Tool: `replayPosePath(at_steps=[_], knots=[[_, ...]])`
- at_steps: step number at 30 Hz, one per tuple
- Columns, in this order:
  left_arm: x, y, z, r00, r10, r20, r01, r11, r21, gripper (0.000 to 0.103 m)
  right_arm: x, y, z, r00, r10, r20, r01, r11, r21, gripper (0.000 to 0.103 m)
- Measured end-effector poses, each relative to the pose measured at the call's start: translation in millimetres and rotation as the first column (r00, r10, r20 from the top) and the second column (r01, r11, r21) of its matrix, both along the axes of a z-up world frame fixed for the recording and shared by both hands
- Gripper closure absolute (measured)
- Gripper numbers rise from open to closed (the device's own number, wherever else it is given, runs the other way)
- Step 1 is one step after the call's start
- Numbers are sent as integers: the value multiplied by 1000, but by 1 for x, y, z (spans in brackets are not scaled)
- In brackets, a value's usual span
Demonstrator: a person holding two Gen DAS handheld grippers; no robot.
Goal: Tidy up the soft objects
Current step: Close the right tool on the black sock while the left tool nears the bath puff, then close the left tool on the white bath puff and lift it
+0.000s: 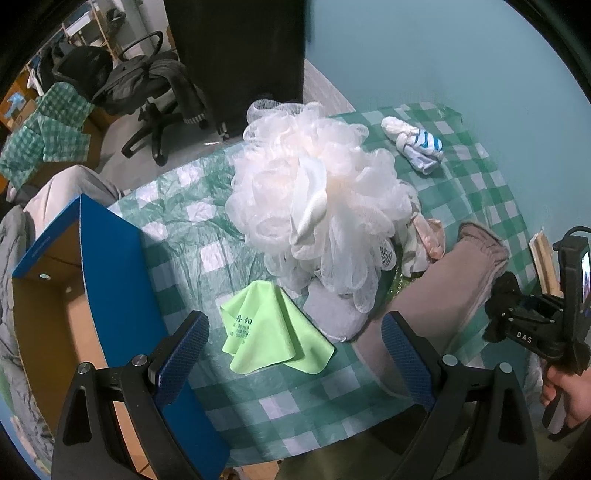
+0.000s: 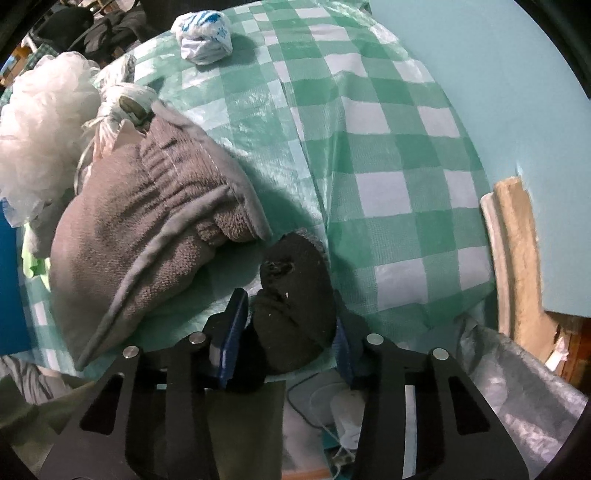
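Note:
My left gripper (image 1: 295, 347) is open and empty, hovering above a lime green cloth (image 1: 273, 332) on the checked tablecloth (image 1: 184, 236). Behind the cloth sits a big white mesh bath pouf (image 1: 317, 192). A grey towel (image 1: 443, 288) lies to its right, and it also shows in the right wrist view (image 2: 147, 229). My right gripper (image 2: 288, 325) is shut on a dark rolled sock (image 2: 295, 295) at the table's near edge. A white and blue rolled sock (image 2: 205, 35) lies far back; it also shows in the left wrist view (image 1: 417, 144).
An open cardboard box with a blue flap (image 1: 110, 280) stands at the table's left edge. The right gripper's body (image 1: 535, 325) shows at the right. A black cabinet (image 1: 240, 55) and an office chair (image 1: 147, 92) stand behind. A teal wall (image 2: 498, 74) bounds the right.

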State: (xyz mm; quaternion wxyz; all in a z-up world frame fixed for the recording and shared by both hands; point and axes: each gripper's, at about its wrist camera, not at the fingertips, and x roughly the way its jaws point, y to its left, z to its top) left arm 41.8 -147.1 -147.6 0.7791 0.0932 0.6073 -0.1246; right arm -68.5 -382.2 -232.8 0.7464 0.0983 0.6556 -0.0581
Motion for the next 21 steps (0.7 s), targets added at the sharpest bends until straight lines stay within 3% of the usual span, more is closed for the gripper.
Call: replayPosePath(at_steps=[10, 21], knots=[[17, 1, 19, 999, 46, 13, -45, 996, -71, 7, 16, -16, 48, 998, 12, 60, -11, 1000, -9, 61], [47, -9, 23, 999, 42, 32, -40, 997, -62, 7, 74, -4, 85, 985, 99, 141, -101, 995, 5, 61]])
